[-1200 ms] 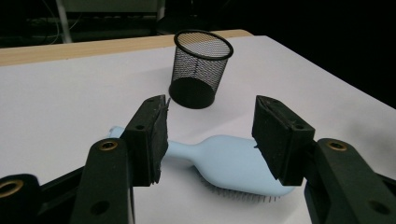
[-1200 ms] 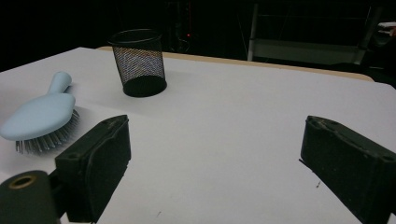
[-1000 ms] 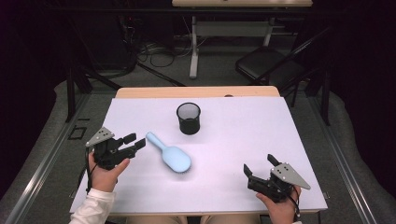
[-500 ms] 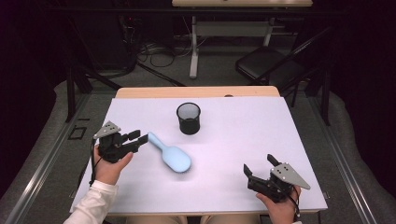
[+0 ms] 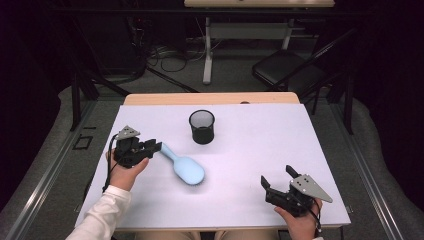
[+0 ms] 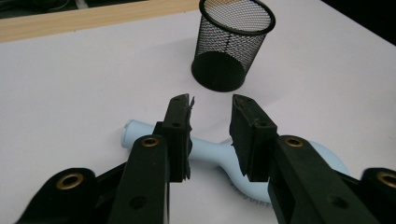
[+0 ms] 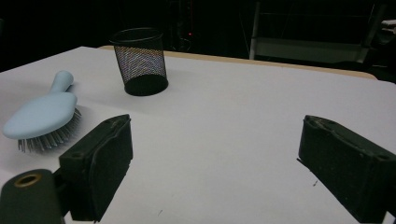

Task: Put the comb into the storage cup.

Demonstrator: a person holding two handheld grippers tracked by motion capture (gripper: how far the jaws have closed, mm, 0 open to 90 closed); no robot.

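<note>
Your left hand-held gripper (image 5: 156, 147) has slid in from the table's left edge toward the light blue hairbrush (image 5: 184, 167), and its jaws have just been closing — the handle now lies between them, though a gap still shows on each side in the left gripper view, so nothing is clamped. The hairbrush lies bristles down near the middle of the table (image 5: 260, 145), just in front of the black mesh cup (image 5: 202, 126). Your right hand-held gripper (image 5: 276, 182) rests near the front right corner — jaws wide apart, empty.
</note>
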